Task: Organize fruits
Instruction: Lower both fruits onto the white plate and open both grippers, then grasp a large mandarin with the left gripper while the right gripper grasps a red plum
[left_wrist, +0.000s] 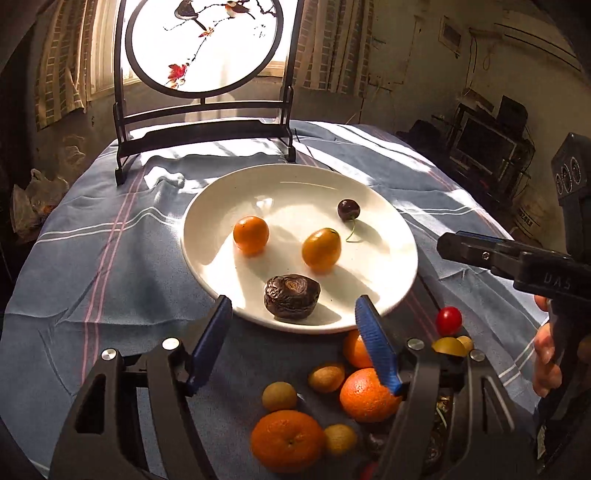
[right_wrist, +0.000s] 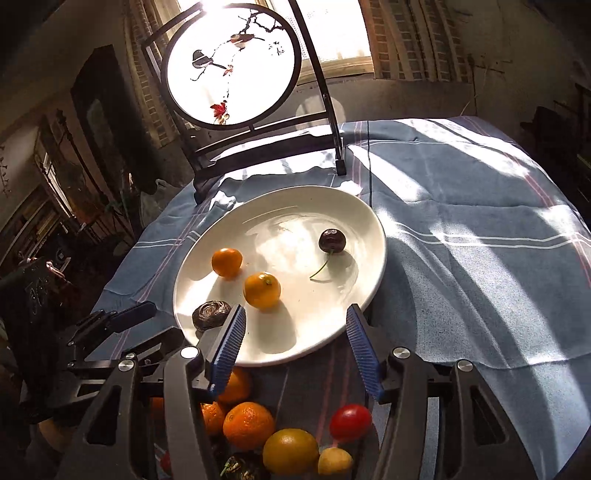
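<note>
A white plate (left_wrist: 295, 184) (right_wrist: 288, 206) sits mid-table. On it lie two small orange fruits (left_wrist: 251, 234) (left_wrist: 320, 248), a dark cherry (left_wrist: 348, 209) with its stem, and a wrinkled dark fruit (left_wrist: 291, 296) at the near rim. My left gripper (left_wrist: 293, 302) is open just over that rim, the wrinkled fruit lying free past its blue pads. My right gripper (right_wrist: 296, 312) is open over the plate's near edge, nothing between its fingers. Loose fruit lies below both: oranges (left_wrist: 367, 395) (right_wrist: 248, 424), small tan fruits (left_wrist: 279, 396), a red tomato (left_wrist: 448, 320) (right_wrist: 349, 422).
A blue striped cloth (left_wrist: 110, 258) covers the round table. A dark-framed round screen with painted birds (left_wrist: 203, 44) stands at the far edge, behind the plate. The right gripper (left_wrist: 465, 248) reaches in from the right of the plate, a hand (left_wrist: 546, 350) holding it.
</note>
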